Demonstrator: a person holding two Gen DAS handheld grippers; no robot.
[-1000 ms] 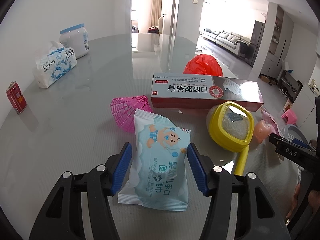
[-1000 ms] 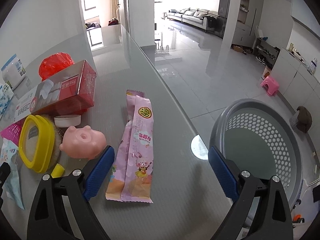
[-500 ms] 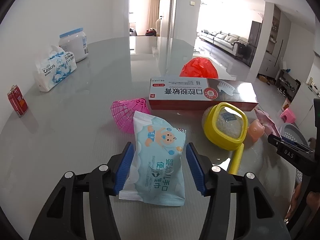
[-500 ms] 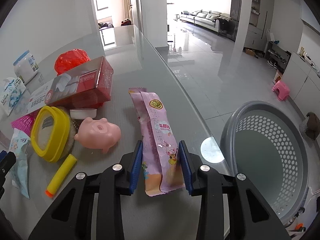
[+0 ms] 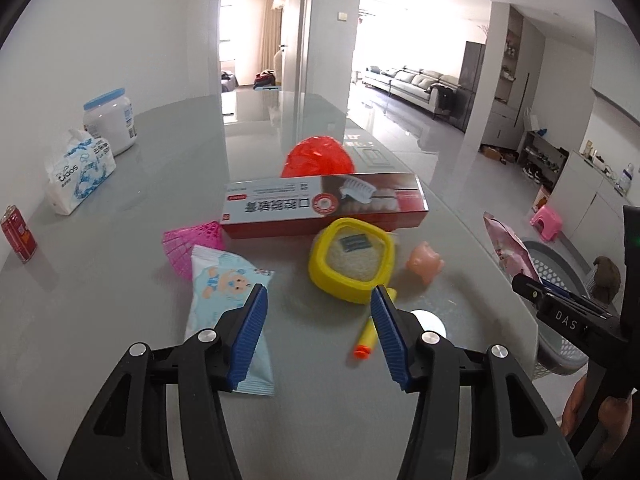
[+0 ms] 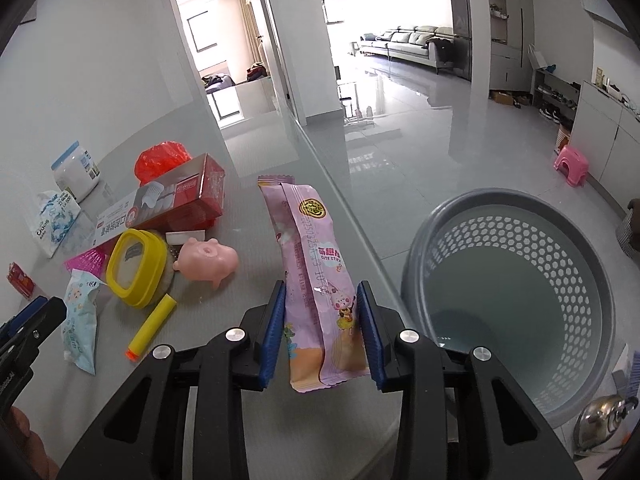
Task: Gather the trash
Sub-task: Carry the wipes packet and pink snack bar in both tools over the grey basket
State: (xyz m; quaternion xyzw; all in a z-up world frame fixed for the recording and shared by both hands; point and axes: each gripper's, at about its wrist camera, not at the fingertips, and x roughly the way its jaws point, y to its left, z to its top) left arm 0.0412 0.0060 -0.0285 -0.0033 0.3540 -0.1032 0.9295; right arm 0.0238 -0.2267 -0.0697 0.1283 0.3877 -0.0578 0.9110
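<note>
Wipes packet (image 5: 216, 280) flat on worktop (image 5: 120, 280), partly behind one finger of left claw (image 5: 318, 294): part-open, gripping nothing. Pink snack wrapper (image 6: 316, 264) pinched in right claw (image 6: 321, 292), raised over worktop edge, near grey basket (image 6: 440, 224).

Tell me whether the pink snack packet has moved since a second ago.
Yes. The pink snack packet is lifted off the table in the right gripper and carried toward the gray basket.

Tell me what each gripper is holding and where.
Right gripper: pink snack packet, pinched across its width near the lower end. Left gripper: nothing.
</note>
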